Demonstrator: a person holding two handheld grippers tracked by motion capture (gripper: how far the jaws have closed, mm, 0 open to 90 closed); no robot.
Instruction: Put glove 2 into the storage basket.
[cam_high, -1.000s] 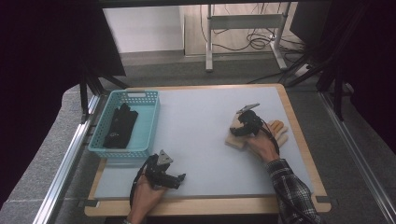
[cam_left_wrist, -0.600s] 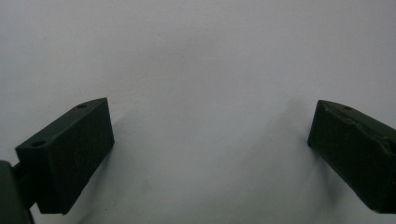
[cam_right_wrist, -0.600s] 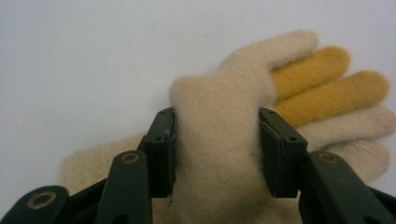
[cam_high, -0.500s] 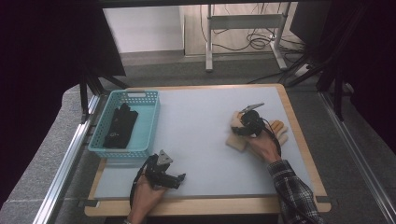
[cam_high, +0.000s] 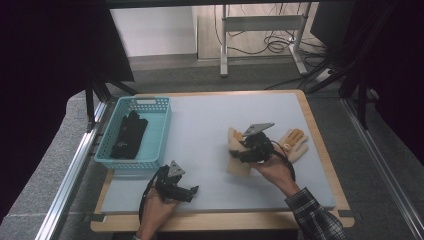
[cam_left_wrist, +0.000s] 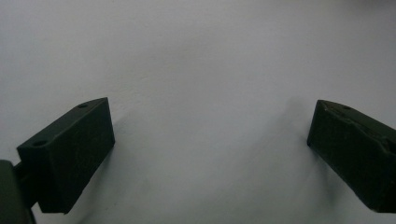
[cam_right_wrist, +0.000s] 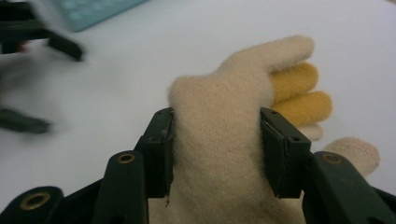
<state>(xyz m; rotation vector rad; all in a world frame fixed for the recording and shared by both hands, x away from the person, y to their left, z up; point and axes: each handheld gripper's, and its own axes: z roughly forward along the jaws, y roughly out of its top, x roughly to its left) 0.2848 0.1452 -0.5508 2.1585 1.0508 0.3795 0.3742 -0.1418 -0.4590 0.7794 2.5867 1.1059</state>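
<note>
A cream knit glove (cam_high: 235, 162) with yellow fingertips lies on the white mat at centre right. My right gripper (cam_high: 245, 149) is shut on it. In the right gripper view the jaws pinch a raised fold of the cream glove (cam_right_wrist: 219, 116), with the right gripper (cam_right_wrist: 215, 137) squeezing the fabric from both sides. A second cream and yellow glove (cam_high: 295, 142) lies flat just right of that hand. My left gripper (cam_high: 191, 191) rests near the front left of the mat. Seen from the left gripper (cam_left_wrist: 210, 140), it is open over bare mat with nothing between its jaws.
A teal basket (cam_high: 132, 165) stands at the left of the mat with dark gloves (cam_high: 127, 135) inside. The mat sits on a wooden board (cam_high: 320, 150). Metal rails run along the table's left side. The basket (cam_right_wrist: 93, 11) is at the top left of the right gripper view.
My right gripper has shifted a little left and toward the person, dragging the pinched cream glove with it. The left gripper has stayed where it was.
</note>
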